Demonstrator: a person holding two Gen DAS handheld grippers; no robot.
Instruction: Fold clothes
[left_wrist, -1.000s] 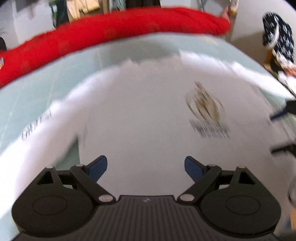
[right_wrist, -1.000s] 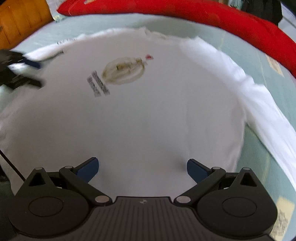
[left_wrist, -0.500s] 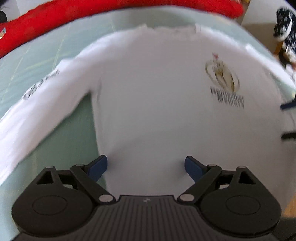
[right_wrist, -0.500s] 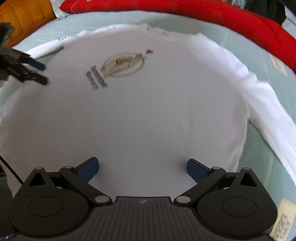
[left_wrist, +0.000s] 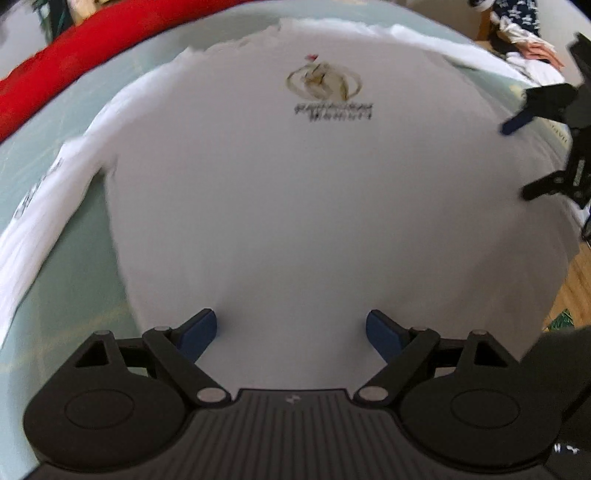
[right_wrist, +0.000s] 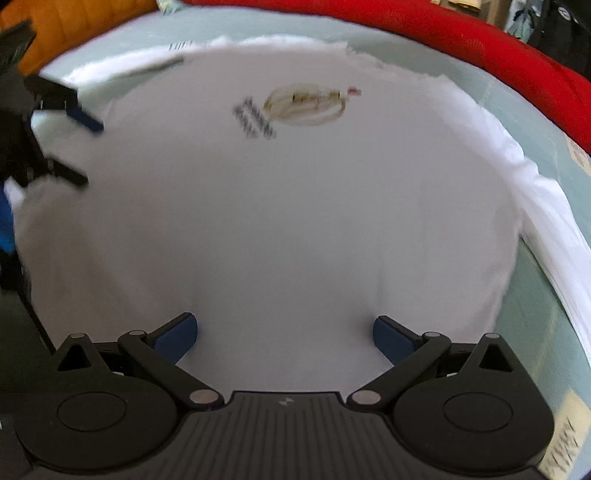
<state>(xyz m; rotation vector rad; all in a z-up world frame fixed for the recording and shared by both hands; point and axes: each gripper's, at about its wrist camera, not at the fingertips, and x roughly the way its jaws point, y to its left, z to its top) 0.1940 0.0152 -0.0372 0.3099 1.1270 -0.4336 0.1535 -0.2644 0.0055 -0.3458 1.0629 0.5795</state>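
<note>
Both grippers shifted over white shirt (left_wrist: 314, 221), gold crest (left_wrist: 324, 82) upward, spread flat, fingers (left_wrist: 199, 330) wide apart, empty.

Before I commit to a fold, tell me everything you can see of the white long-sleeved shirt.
The white long-sleeved shirt lies spread front-up on a pale green surface, the cloth looking thin and smooth. A gold oval emblem with dark, blurred lettering beneath sits on the chest. Both sleeves angle out to the sides; the one in the left wrist view carries dark print. The collar end points toward a red cloth beyond. The hem is nearest the cameras, and both tongs, the left and the right, are open above it.
</note>
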